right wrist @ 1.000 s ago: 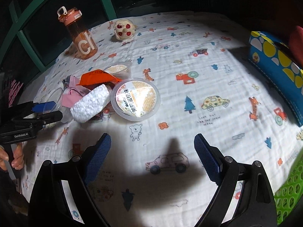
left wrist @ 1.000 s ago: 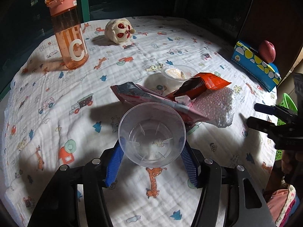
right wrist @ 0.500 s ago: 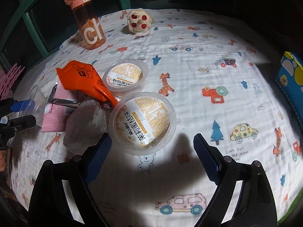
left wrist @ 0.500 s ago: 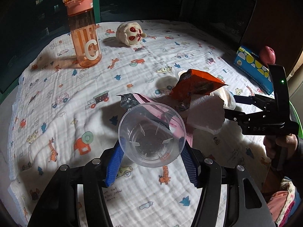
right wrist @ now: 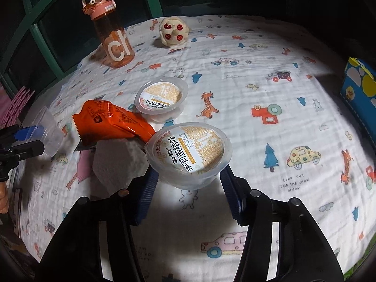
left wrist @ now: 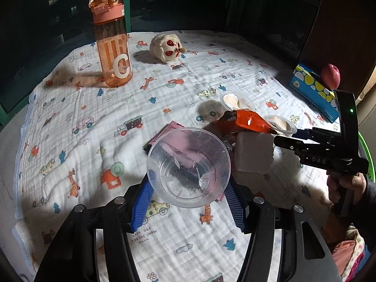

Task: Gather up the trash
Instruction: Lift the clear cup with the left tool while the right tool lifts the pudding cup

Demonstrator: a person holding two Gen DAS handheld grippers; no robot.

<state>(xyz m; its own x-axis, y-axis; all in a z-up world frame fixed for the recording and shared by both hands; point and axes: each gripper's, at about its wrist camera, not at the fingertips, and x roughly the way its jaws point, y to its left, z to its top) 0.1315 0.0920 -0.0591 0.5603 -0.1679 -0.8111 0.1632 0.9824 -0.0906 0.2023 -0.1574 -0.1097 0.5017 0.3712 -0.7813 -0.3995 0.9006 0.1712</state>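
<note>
Left gripper (left wrist: 188, 202) clamped on clear cup (left wrist: 188, 166). Right gripper (right wrist: 186, 188) jaws closing round jelly tub (right wrist: 188, 150), dead centre between pads, lid tilted.

Orange wrapper (right wrist: 110, 124), white cartoon-printed cloth (right wrist: 258, 75), pink-capped orange bottle (left wrist: 112, 40).

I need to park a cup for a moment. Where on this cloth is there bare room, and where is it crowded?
Bare cloth lies between the water bottle and the clear cup, and between the jelly cup and the blue box. It is crowded where the orange wrapper, foam piece, pink packet and second jelly cup cluster.
</note>
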